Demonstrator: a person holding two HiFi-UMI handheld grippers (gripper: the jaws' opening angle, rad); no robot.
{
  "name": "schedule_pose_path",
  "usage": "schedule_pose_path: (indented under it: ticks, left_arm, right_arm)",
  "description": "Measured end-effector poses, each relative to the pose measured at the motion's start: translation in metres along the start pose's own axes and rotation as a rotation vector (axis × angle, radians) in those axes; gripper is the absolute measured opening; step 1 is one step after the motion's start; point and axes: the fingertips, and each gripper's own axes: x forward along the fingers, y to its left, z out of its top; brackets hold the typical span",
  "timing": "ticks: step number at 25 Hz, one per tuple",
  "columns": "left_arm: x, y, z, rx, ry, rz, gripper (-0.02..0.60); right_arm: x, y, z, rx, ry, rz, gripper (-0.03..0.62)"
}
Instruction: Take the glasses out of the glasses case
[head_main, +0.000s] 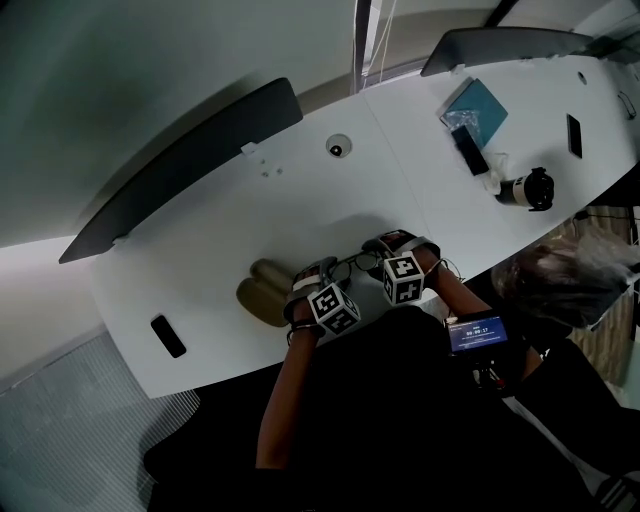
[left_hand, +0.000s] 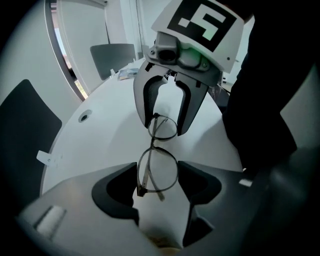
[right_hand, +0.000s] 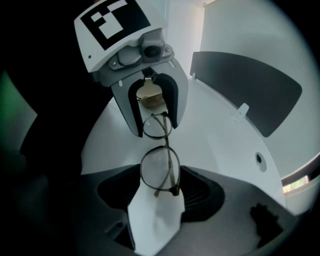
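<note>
Just beside the open glasses case (head_main: 262, 290) lying on the white table (head_main: 200, 220), the glasses (left_hand: 152, 144) are held above the tabletop: one lens is clamped by the left gripper (left_hand: 158, 172), the other lens by the right gripper (right_hand: 160, 175).
</note>
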Motion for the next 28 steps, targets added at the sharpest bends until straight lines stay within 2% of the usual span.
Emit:
schedule_pose_path:
  ticks: [5,10,13,17,20,24,28]
  left_arm:
    - [0.022,0.0,-0.008,-0.02,0.073,-0.014,0.272]
    - [0.02,0.002,-0.01,-0.095,0.049,-0.042,0.296]
    - [0.015,0.005,-0.016,-0.094,0.05,-0.038,0.305]
    - [0.01,0.01,-0.02,-0.128,0.052,-0.035,0.318]
    - [0.007,0.012,-0.019,-0.093,0.047,-0.017,0.318]
    - [0.01,0.008,-0.014,-0.017,0.039,-0.001,0.314]
    - [0.017,0.0,-0.016,-0.012,0.068,-0.016,0.313]
  right_arm:
    - [0.009,0.0,-0.012,0.032,0.005,-0.001,0.252]
    - [0.006,-0.004,-0.017,0.075,-0.013,-0.003,0.252]
    - [0.005,-0.006,-0.019,0.083,-0.014,-0.021,0.252]
    - [0.0,-0.006,-0.02,0.112,-0.014,-0.027,0.252]
    - [0.0,-0.01,-0.019,0.103,-0.031,-0.069,0.252]
    - [-0.005,-0.02,-0.011,0.04,-0.054,-0.144,0.254]
    - [0.0,-0.02,-0.014,0.047,-0.03,-0.126,0.258]
